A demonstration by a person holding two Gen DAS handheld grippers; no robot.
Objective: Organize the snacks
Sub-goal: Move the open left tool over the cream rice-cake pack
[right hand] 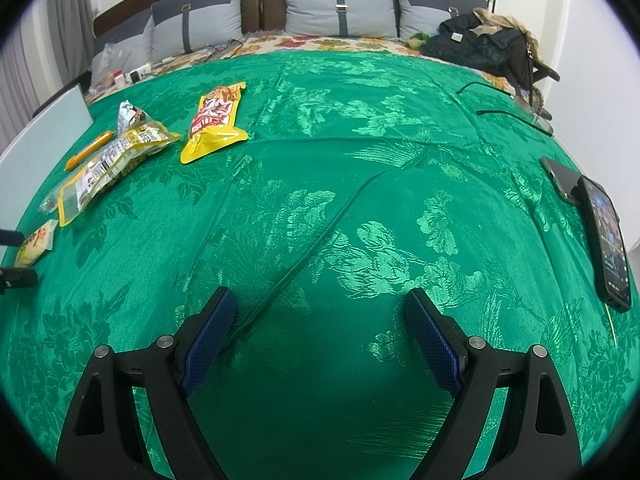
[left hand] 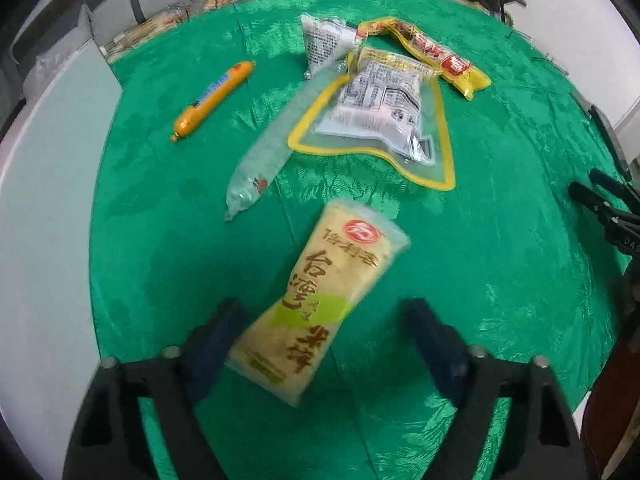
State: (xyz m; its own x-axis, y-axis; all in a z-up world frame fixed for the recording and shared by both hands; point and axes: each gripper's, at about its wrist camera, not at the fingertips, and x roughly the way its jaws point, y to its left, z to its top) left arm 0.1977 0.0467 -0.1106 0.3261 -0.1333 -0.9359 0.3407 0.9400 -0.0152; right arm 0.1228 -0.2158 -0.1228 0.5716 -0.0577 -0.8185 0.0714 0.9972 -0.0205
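A pale yellow rice-cracker pack lies on the green cloth, its near end between my left gripper's open fingers; touching cannot be told. Beyond it lie a clear tube pack, an orange sausage stick, a yellow-edged clear pouch, a white pack and a red-and-yellow pack. My right gripper is open and empty over bare cloth. In its view the snacks lie far left: the red-and-yellow pack, the pouch, the rice-cracker pack.
This is a bed with grey pillows at the head and a dark jacket at the far right. Two phones lie at the right edge. The right gripper's tip shows at the right of the left wrist view.
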